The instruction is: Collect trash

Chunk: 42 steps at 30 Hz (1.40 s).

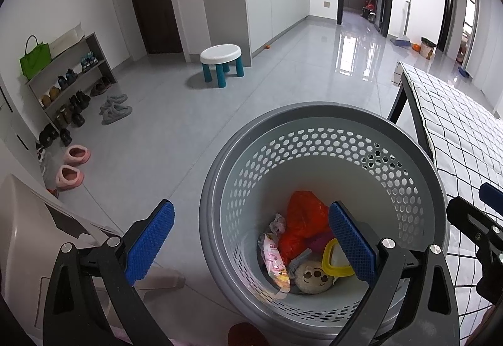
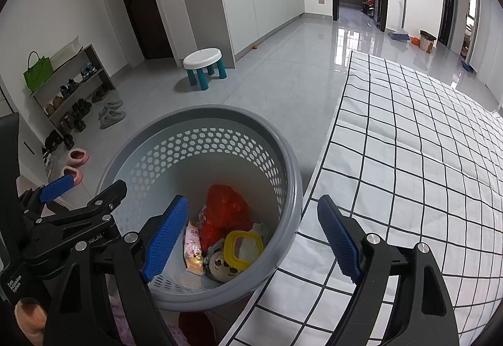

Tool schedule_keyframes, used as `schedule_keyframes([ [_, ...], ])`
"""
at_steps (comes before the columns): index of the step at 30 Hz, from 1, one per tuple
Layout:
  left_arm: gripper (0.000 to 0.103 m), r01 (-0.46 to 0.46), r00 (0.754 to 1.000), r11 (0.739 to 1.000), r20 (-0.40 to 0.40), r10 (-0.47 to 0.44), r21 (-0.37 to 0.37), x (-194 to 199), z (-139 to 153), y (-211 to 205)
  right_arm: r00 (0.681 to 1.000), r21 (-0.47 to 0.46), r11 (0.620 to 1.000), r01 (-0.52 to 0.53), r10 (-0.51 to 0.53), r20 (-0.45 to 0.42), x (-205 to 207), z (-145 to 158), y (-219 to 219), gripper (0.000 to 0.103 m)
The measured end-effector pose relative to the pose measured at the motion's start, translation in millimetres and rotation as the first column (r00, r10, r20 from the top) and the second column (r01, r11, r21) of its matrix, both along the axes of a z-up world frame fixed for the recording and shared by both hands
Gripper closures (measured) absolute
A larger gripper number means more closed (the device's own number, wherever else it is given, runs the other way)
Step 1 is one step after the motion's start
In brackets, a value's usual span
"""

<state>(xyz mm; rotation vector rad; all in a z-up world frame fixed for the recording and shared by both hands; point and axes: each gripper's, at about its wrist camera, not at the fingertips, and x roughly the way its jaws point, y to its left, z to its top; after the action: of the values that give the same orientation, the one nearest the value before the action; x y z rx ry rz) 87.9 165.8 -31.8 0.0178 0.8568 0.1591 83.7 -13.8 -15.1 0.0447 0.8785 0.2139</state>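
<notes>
Lower centre of both frames: grey perforated waste basket on the floor, just beside the checked worktop, holding an orange plastic bag, a pink snack packet, a yellow-rimmed lid and a round plush face. Left gripper spread wide and empty, above the basket. Right gripper likewise wide and empty, straddling the basket rim and worktop edge.

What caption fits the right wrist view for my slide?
Open right gripper empty above the grey basket holding an orange bag and wrappers, beside the checked table.
</notes>
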Motion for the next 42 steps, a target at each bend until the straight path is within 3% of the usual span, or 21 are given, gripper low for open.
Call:
schedule_keyframes([
  [42,0.006,-0.007,1.0,1.0,-0.006,0.007,-0.004,0.0,-1.5,0.2,1.0,0.007,1.0,-0.005,0.005,-0.002,-0.4,-1.1,0.3,0.022],
])
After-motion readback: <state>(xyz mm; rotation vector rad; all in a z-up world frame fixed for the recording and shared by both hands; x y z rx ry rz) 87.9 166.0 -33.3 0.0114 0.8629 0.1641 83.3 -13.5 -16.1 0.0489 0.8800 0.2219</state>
